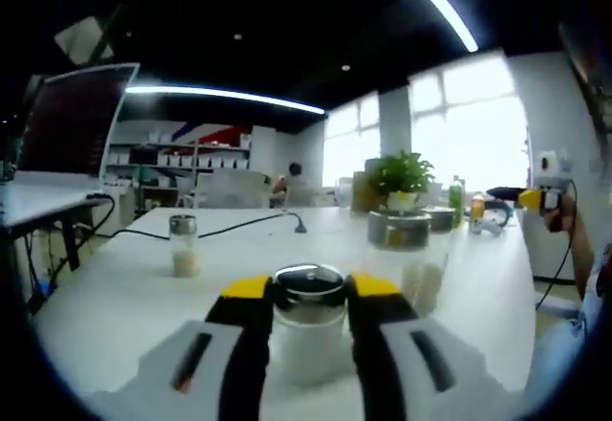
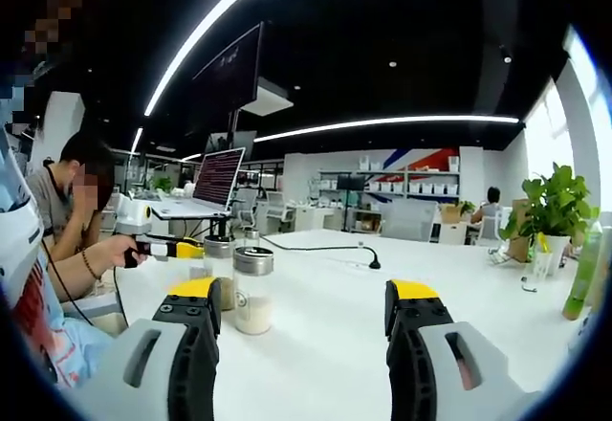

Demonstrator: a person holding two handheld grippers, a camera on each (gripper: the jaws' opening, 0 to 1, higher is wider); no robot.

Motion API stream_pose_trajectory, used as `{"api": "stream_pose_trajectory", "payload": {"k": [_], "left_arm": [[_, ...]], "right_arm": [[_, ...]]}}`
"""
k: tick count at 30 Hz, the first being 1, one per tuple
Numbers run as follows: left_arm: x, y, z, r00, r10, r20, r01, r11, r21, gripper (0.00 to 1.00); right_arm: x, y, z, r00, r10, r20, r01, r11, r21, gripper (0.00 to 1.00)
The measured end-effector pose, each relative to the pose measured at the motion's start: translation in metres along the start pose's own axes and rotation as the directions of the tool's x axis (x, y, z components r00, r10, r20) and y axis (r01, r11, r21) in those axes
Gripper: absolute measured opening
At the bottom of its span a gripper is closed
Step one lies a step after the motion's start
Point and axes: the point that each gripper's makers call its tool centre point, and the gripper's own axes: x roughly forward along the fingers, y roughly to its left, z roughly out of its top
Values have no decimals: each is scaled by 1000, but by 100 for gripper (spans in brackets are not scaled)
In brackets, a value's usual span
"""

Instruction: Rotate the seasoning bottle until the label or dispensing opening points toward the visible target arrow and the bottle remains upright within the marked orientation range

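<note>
A clear seasoning bottle (image 1: 308, 318) with a shiny metal lid and pale contents stands upright on the white table (image 1: 124, 297). My left gripper (image 1: 311, 285) is shut on it, a yellow-tipped jaw pressing each side just below the lid. In the right gripper view the left gripper (image 2: 182, 248), held by a hand, reaches a bottle (image 2: 219, 266) from the left. My right gripper (image 2: 306, 301) hangs open over the table with nothing between its jaws. It also shows far to the right as the right gripper (image 1: 534, 197).
A second bottle (image 1: 184, 245) stands to the left, and a third (image 1: 400, 249) close on the right; another bottle (image 2: 252, 289) sits near my right gripper's left jaw. A black cable (image 1: 239, 225), potted plant (image 1: 402, 180), green bottle (image 1: 456, 201) and laptop (image 1: 72, 120) ring the table.
</note>
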Motion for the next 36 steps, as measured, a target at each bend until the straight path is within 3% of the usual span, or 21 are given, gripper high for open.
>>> {"api": "stream_pose_trajectory", "payload": {"k": [16,24,28,31,36], "left_arm": [[3,1,1,991,-134,-12,134,991,1,32],[5,0,1,981,-193,-30,193,981,6,32],[6,-2,-2,974,-219,-63,224,971,84,32],[7,-2,-1,970,-230,-84,238,967,96,32],[7,0,-1,961,-264,-80,270,960,70,32]], "right_arm": [[3,3,-4,1000,21,-18,-21,1000,-3,71],[6,4,-8,999,30,-29,-30,1000,0,71],[6,4,-7,999,32,-28,-32,999,-3,71],[6,6,-6,999,48,-26,-48,999,-14,71],[6,6,-6,998,50,-26,-51,998,-21,72]]}}
